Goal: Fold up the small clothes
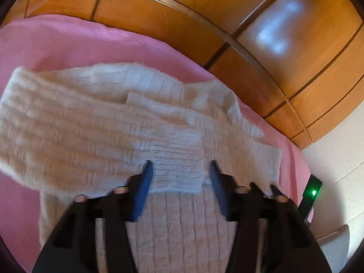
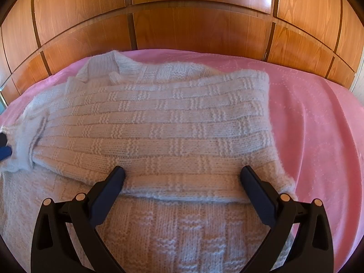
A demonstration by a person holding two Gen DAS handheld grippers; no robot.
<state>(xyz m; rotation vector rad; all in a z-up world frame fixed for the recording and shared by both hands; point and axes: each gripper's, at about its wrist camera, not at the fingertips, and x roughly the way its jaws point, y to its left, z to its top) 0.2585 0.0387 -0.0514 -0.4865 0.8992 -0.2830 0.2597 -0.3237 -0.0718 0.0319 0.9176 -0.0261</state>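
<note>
A cream knitted sweater (image 2: pixel 159 125) lies on a pink bedspread (image 2: pixel 318 125), with one part folded across its body. In the left wrist view the sweater (image 1: pixel 79 125) is motion-blurred. One ribbed sleeve cuff (image 1: pixel 177 159) lies flat between the blue pads (image 1: pixel 145 182) of my left gripper (image 1: pixel 180 166). Its jaws stand apart and do not pinch the cuff. My right gripper (image 2: pixel 182 170) hovers wide open over the near folded edge of the sweater, with knit beneath its fingers and nothing gripped. A blue pad (image 2: pixel 4 152) of the left gripper shows at the far left edge of the right wrist view.
Wooden wardrobe panels (image 2: pixel 182 29) rise right behind the bed. A dark device with a green light (image 1: pixel 314 192) stands off the bed's right edge, beside a pale floor (image 1: pixel 336 159). Bare pink bedspread (image 1: pixel 56 45) lies beyond and to the sides of the sweater.
</note>
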